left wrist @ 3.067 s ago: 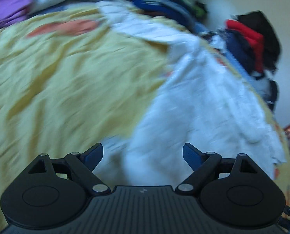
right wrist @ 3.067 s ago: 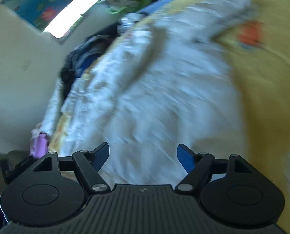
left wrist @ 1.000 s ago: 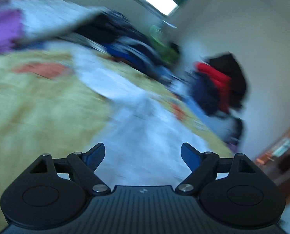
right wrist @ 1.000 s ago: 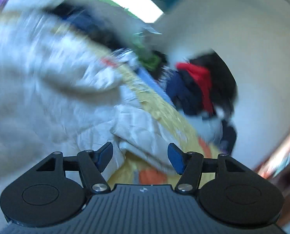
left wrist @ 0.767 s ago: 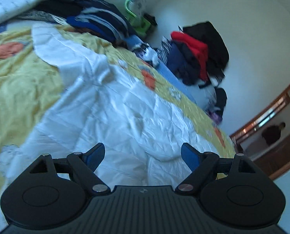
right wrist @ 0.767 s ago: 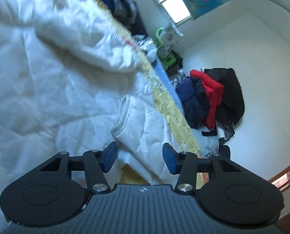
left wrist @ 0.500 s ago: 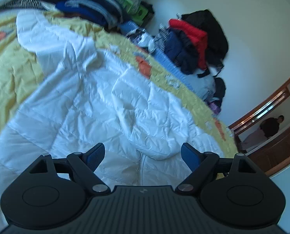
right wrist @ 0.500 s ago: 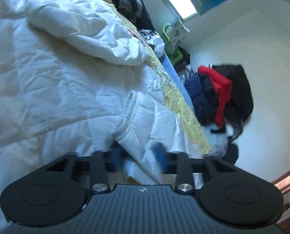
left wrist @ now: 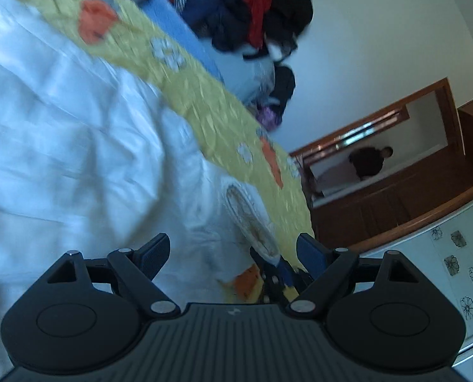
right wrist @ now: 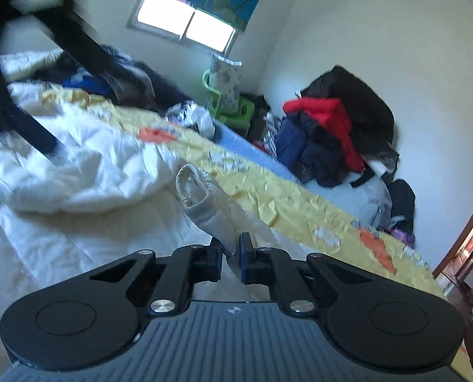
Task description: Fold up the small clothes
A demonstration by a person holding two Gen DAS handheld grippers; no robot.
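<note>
A white padded jacket (left wrist: 77,146) lies spread on a yellow flowered bedspread (left wrist: 211,102). My left gripper (left wrist: 233,248) hangs open over the jacket's right side, with nothing between its fingers. Just ahead of it is the sleeve cuff (left wrist: 249,219), near the bed's edge. The right gripper's fingers (left wrist: 273,273) show there too, pinching that sleeve. In the right wrist view, my right gripper (right wrist: 231,248) is shut on the sleeve just behind its cuff (right wrist: 193,191), which sticks up ahead. The jacket's body (right wrist: 77,184) spreads to the left.
A heap of red, navy and black clothes (right wrist: 331,133) sits against the far wall beyond the bed. A blurred black shape (right wrist: 29,73) crosses the upper left of the right wrist view. A wooden doorway (left wrist: 395,159) with a person in it lies past the bed's edge.
My left gripper swept right across the jacket to the sleeve cuff at the bed's edge, staying open. My right gripper closed onto the sleeve and rolled.
</note>
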